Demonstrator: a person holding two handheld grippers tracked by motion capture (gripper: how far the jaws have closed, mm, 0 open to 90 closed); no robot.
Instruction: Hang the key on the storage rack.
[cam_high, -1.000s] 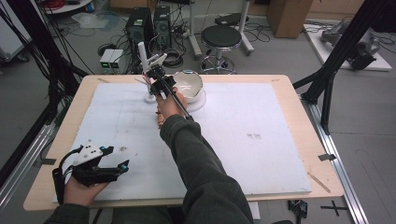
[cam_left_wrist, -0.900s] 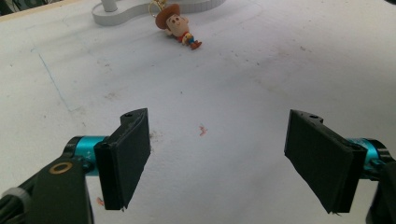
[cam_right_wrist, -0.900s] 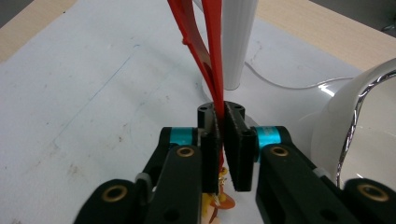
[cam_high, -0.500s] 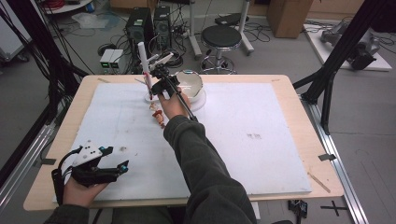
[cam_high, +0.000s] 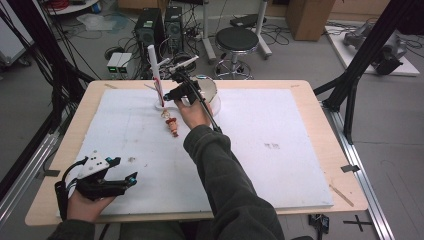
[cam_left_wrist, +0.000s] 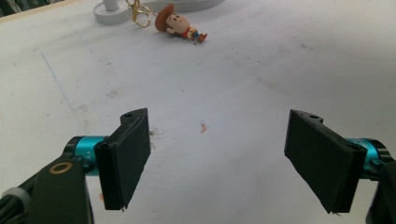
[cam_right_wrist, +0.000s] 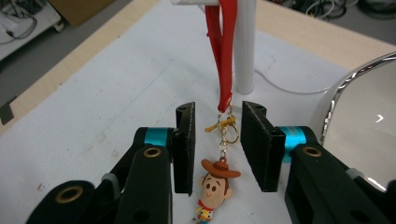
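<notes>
1. The right tool (cam_right_wrist: 217, 148) stood with its jaws partly spread, pinching nothing; the gold clasp (cam_right_wrist: 225, 127) of a cowboy-doll keychain (cam_right_wrist: 214, 186) hung between them, and whether either jaw touched it could not be told.
2. The keychain's red strap (cam_right_wrist: 223, 56) ran up ahead of the tool to an arm of the white stand (cam_high: 156, 70), with the doll low between the jaws, at the white worktop (cam_high: 280, 150).
3. A mirror (cam_right_wrist: 364, 116) stood just beside the tool's right jaw.
4. The left tool (cam_left_wrist: 217, 161) rested wide open, the doll far ahead of it.
5. Judged step: either hanging or taking down the keychain. The next move likely called for closing squarely on the clasp without snagging the strap.
</notes>
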